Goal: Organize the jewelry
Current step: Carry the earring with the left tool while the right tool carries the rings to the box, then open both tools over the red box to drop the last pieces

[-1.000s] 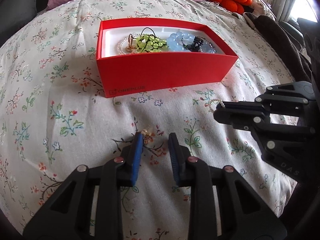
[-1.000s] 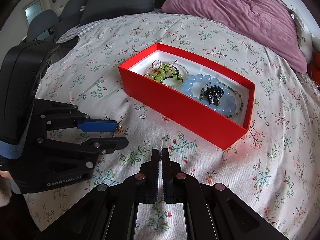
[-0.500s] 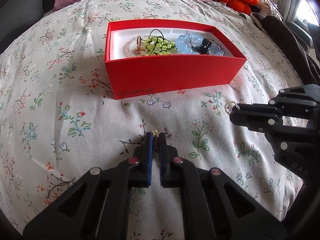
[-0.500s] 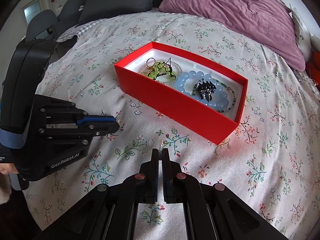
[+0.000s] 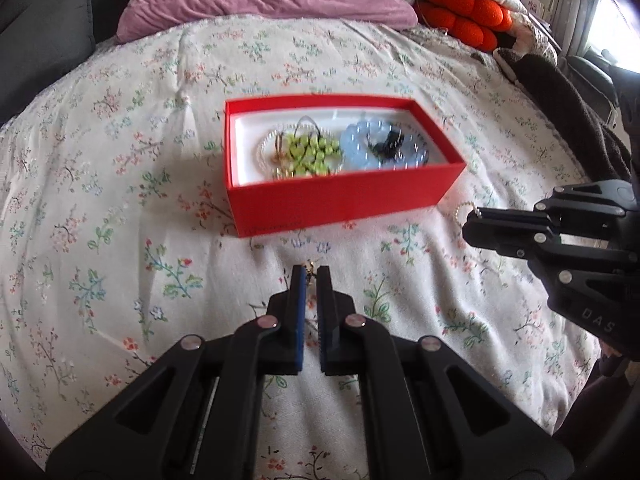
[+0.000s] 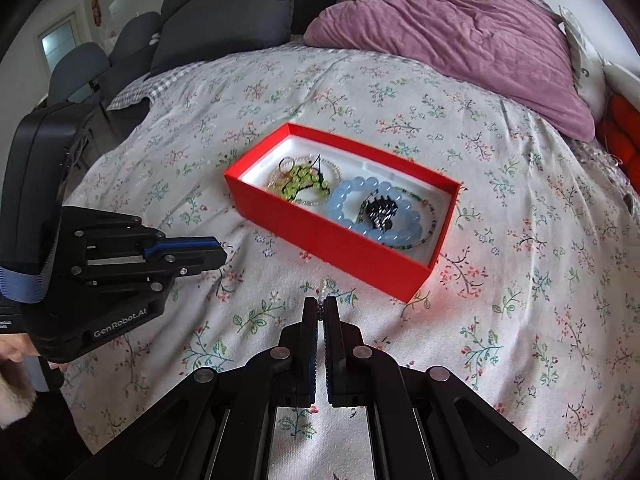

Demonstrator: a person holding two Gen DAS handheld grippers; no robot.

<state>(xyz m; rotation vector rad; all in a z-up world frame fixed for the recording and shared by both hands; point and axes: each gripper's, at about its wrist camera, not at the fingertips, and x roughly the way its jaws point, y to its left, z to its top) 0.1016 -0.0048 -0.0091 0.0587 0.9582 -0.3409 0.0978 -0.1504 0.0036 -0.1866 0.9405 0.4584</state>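
A red box lies on the flowered bedspread. It holds a green bead piece, a pale blue bead bracelet, a black piece and a gold ring. My left gripper is shut on a small gold jewelry piece, lifted in front of the box. My right gripper is shut on a pearl bracelet, right of the box's near corner.
A purple pillow lies at the head of the bed. Orange cushions and a dark blanket lie at the right. Dark grey pillows are at the far left.
My left gripper shut on the gold piece and rose with it, so the box looks farther. My right gripper rose too, still holding the pearl bracelet.
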